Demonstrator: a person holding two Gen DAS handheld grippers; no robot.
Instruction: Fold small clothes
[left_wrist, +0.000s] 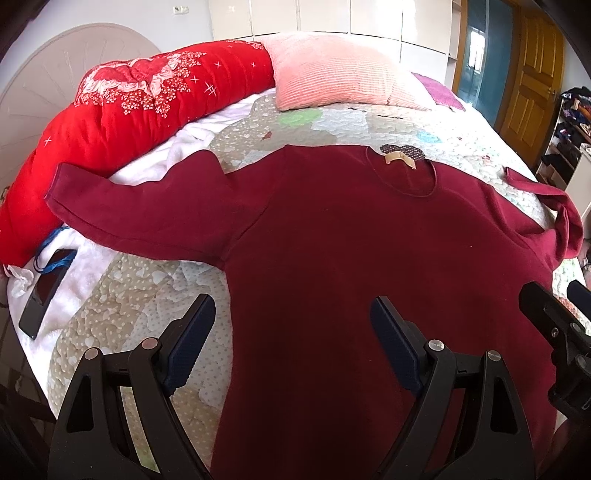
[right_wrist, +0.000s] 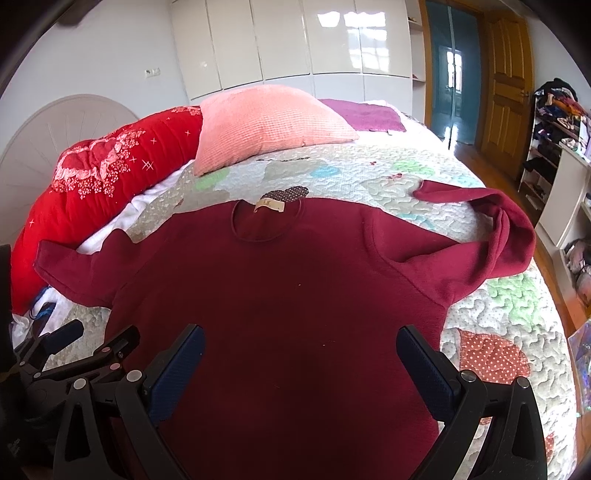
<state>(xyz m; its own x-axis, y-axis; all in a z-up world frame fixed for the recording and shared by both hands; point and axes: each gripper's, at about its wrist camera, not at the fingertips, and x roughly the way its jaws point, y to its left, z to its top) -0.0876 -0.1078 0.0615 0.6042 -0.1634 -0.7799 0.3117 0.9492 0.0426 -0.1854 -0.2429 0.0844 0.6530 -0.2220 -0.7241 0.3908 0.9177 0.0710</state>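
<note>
A dark red long-sleeved top (left_wrist: 332, 251) (right_wrist: 280, 280) lies flat on the quilted bed, neckline with a beige label (left_wrist: 400, 159) (right_wrist: 269, 206) at the far side. Its left sleeve (left_wrist: 122, 206) stretches out toward the red duvet. The right sleeve (right_wrist: 495, 236) is bent and bunched near the bed's right edge. My left gripper (left_wrist: 291, 317) hovers open over the top's lower left part, one finger above the quilt. My right gripper (right_wrist: 301, 345) hangs open above the lower middle of the top. Each gripper shows at the edge of the other's view.
A rolled red floral duvet (left_wrist: 129, 110) lines the bed's left side, a pink pillow (left_wrist: 332, 70) and a purple cloth (right_wrist: 365, 114) lie at the far end. A dark phone (left_wrist: 44, 291) rests on white bedding at the left. Shelves with clothes (right_wrist: 554, 140) stand right.
</note>
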